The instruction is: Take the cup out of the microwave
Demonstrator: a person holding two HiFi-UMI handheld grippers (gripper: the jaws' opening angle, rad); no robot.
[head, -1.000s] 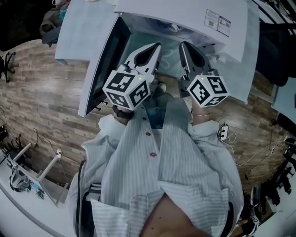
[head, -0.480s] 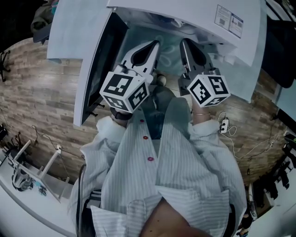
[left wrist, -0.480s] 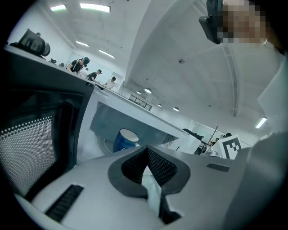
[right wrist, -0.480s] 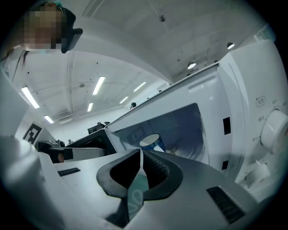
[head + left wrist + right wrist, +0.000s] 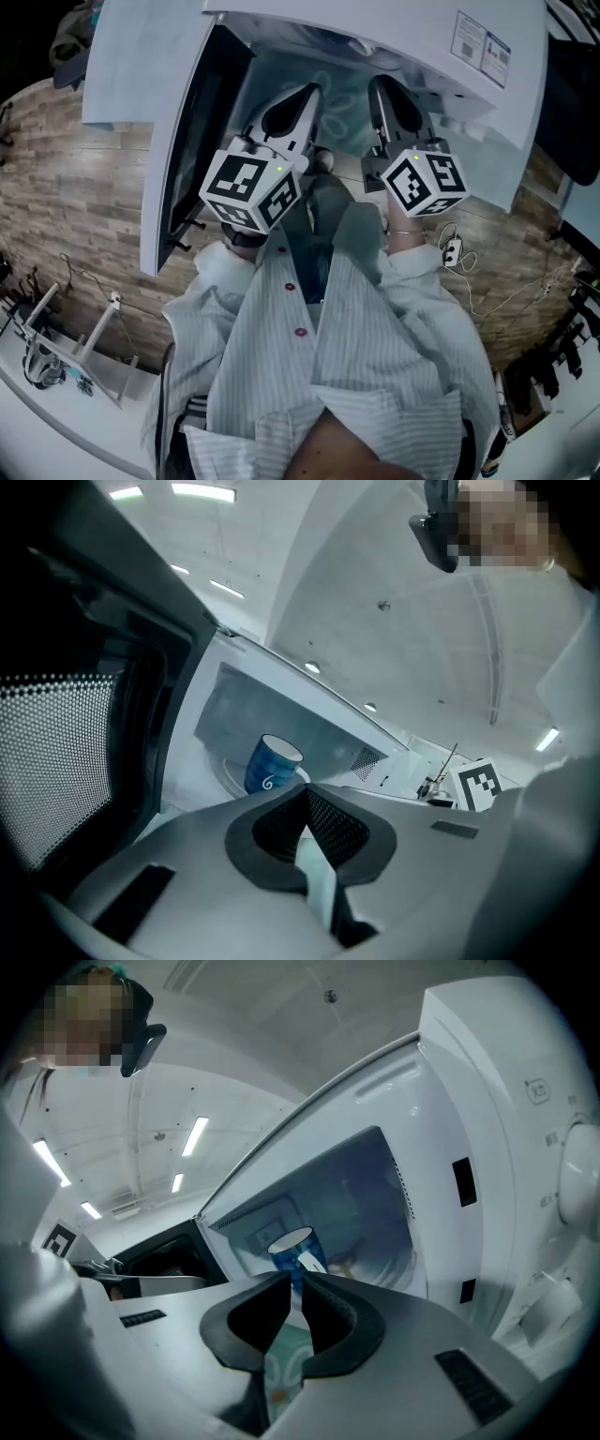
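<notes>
A blue cup [image 5: 272,764] with a white swirl stands upright on the turntable inside the white microwave [image 5: 497,1138]; the right gripper view also catches the cup [image 5: 298,1252]. The microwave door [image 5: 178,141] hangs open to the left. My left gripper [image 5: 305,791] is shut and empty, short of the cup and level with the opening. Beside it, my right gripper [image 5: 298,1281] is also shut on nothing, its tips in line with the cup but apart from it. In the head view both grippers, left [image 5: 302,98] and right [image 5: 382,92], point into the cavity.
The door's dark mesh window [image 5: 56,761] is close on the left of my left gripper. The control panel with a knob [image 5: 581,1171] is at the right. Cables [image 5: 459,258] lie on the wooden floor [image 5: 84,216], and a rack [image 5: 56,328] stands at lower left.
Both grippers have sunk a little in front of the open microwave. Their jaws look the same, and the cup has not moved.
</notes>
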